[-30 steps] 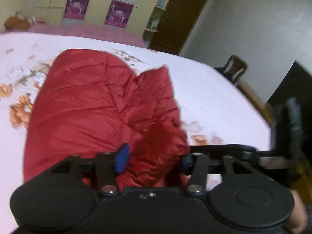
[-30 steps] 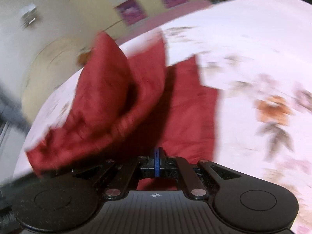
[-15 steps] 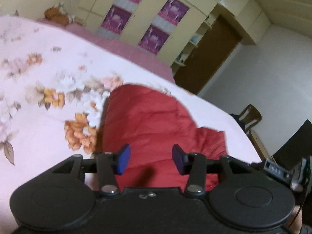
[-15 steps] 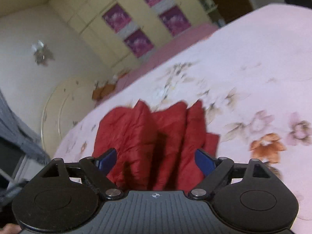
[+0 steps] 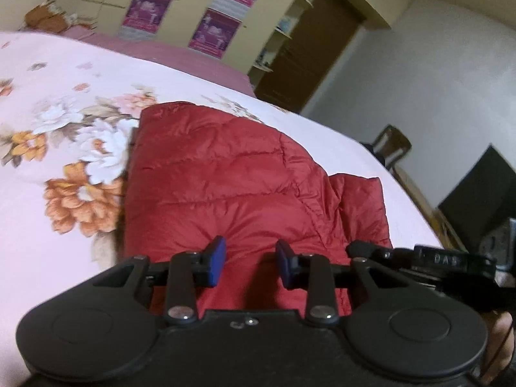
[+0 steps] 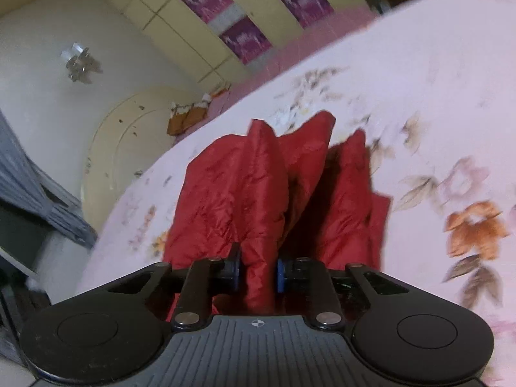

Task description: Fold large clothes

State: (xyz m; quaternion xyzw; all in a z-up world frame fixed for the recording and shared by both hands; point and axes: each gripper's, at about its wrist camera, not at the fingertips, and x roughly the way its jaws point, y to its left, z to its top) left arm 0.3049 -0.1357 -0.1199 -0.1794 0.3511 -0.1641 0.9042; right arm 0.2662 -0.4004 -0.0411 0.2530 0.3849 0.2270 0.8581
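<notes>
Nearest the left wrist camera, the left gripper [image 5: 250, 266] hovers low over the near edge of the red padded jacket [image 5: 232, 187], its blue-padded fingers [image 5: 215, 264] parted with only a gap between them — nothing is pinched. Just to its right, the dark frame of the right gripper [image 5: 422, 259] crosses the lower right of this view, hiding that corner of the bed.

In the right wrist view, the right gripper [image 6: 258, 274] has its fingers [image 6: 236, 272] drawn in on a raised ridge of the jacket [image 6: 264, 193], the red fabric standing up between the pads (it fills the gap, so the hold looks firm). Beyond the pinched ridge, the jacket rises in several upright folds that block the bedsheet directly behind them.

The jacket lies folded on the floral bedsheet [image 5: 64, 148], pale pink with orange and white flowers, near the bed's right side. Farther off stand a wooden chair [image 5: 391, 143] and a dark panel [image 5: 480, 187] by the white wall. At the far end, cream cupboards carry purple posters [image 5: 148, 9], with a brown door [image 5: 309, 51] beside them — and a rounded cream headboard [image 6: 129, 148] shows in the right wrist view.
</notes>
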